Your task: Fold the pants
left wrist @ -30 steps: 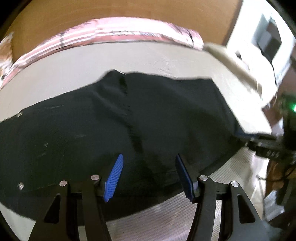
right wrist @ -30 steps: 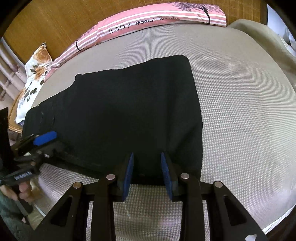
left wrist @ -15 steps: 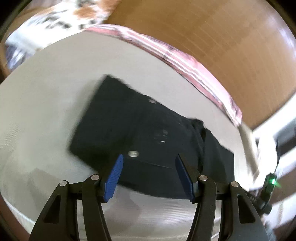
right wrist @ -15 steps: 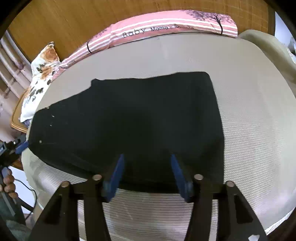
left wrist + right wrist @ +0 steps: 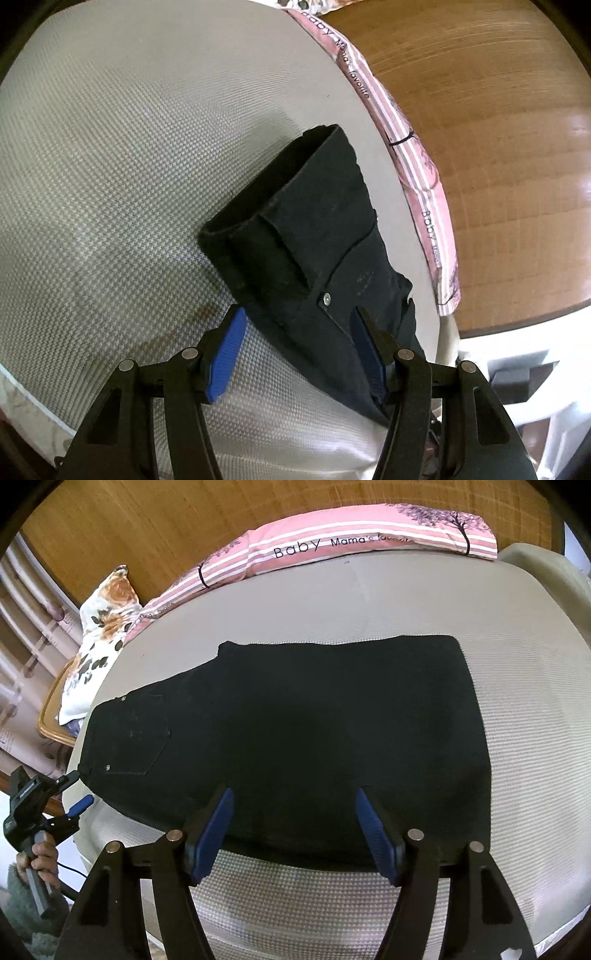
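On the grey woven mattress [image 5: 517,701] the black denim pants [image 5: 295,720] lie flat, already doubled leg over leg, waistband toward my left and hems toward my right. A pink striped pillow [image 5: 351,539] printed "Baby" runs along the far edge, against the wooden headboard [image 5: 147,524].

I judge the lengthwise fold done and the crosswise fold next. My left gripper [image 5: 295,343] hovers over the waistband end with its jaws spread wide and nothing between them; the near edge of the cloth, with a metal rivet [image 5: 326,299], sits just ahead of the blue pads [image 5: 225,354]. My right gripper [image 5: 295,823] is likewise spread and empty, its tips above the near edge of the legs.

The next move calls for both sets of jaws to come down on their near corners and pinch through all layers, then carry one end over the other.

A second ago my right jaws were nearly together close over the hem; now they stand wide and further back. My left gripper has swung round from mid-garment to face the waistband.
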A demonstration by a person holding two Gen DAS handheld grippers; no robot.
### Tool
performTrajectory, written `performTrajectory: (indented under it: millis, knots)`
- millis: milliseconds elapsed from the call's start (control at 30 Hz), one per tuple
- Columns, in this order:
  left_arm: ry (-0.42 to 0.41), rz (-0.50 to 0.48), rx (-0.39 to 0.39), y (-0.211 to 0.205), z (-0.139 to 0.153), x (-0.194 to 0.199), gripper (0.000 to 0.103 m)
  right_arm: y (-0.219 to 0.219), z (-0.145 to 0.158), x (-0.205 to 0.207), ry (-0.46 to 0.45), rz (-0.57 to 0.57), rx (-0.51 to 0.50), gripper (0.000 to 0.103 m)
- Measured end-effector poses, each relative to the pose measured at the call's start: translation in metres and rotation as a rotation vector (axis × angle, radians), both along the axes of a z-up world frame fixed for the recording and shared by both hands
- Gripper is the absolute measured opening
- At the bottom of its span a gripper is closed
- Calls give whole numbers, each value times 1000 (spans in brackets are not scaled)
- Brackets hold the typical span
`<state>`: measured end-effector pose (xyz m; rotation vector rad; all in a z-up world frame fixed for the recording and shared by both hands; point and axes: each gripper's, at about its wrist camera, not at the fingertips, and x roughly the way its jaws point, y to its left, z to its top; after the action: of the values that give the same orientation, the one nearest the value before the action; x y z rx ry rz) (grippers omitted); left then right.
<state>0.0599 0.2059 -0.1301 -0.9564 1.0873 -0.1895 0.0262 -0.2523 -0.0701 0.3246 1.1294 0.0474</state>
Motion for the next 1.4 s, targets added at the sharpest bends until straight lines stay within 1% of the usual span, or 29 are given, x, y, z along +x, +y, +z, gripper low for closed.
performTrajectory:
  millis: [133, 167, 233, 300, 633, 700, 733, 800, 867, 900, 933, 967, 1000, 1067, 1133, 1200, 1333, 1400]
  knots:
    - [32, 16, -20, 2, -12, 2, 59, 3, -1, 2, 4, 0, 6, 66]
    - [43, 29, -38, 5, -17, 1, 59, 3, -1, 2, 5, -1, 5, 66]
    - [46, 46, -66, 9, -20, 2, 59, 3, -1, 2, 5, 0, 7, 66]
    - [43, 56, -75, 11, -23, 3, 59, 3, -2, 2, 7, -2, 8, 66]
    - [-60, 111, -138, 21, -36, 13, 60, 17, -10, 11, 22, 15, 24, 66]
    - [-66, 120, -124, 22, -35, 15, 60, 19, -10, 13, 24, 19, 25, 66]
    - [-77, 114, -100, 20, -33, 16, 60, 21, -11, 14, 23, 23, 27, 66]
    - [-86, 105, -69, 14, -31, 19, 57, 23, -10, 14, 22, 29, 27, 66]
    - [-74, 106, -30, 12, -32, 21, 38, 25, -10, 14, 18, 32, 27, 66]
    - [-65, 108, -27, 14, -34, 22, 36, 24, -9, 13, 16, 32, 27, 66]
    - [-54, 110, -24, 13, -34, 22, 32, 24, -8, 12, 13, 30, 26, 66]
    - [-32, 100, 8, 11, -30, 24, 30, 23, -7, 12, 10, 28, 26, 66]
    - [-30, 81, 65, 6, -22, 26, 29, 21, -5, 12, 7, 23, 26, 66]
    - [-55, 37, 196, -10, 0, 30, 27, 16, -2, 11, 0, 4, 32, 66]
    - [-104, -3, 287, -28, 24, 33, 26, 10, 2, 9, -11, -15, 44, 66]
    - [-144, -31, 309, -42, 42, 35, 26, 4, 6, 7, -21, -31, 49, 66]
    - [-223, -67, 293, -70, 82, 44, 25, -12, 18, 1, -54, -69, 61, 66]
    - [-282, -119, 287, -97, 106, 51, 25, -22, 25, -4, -70, -90, 61, 66]
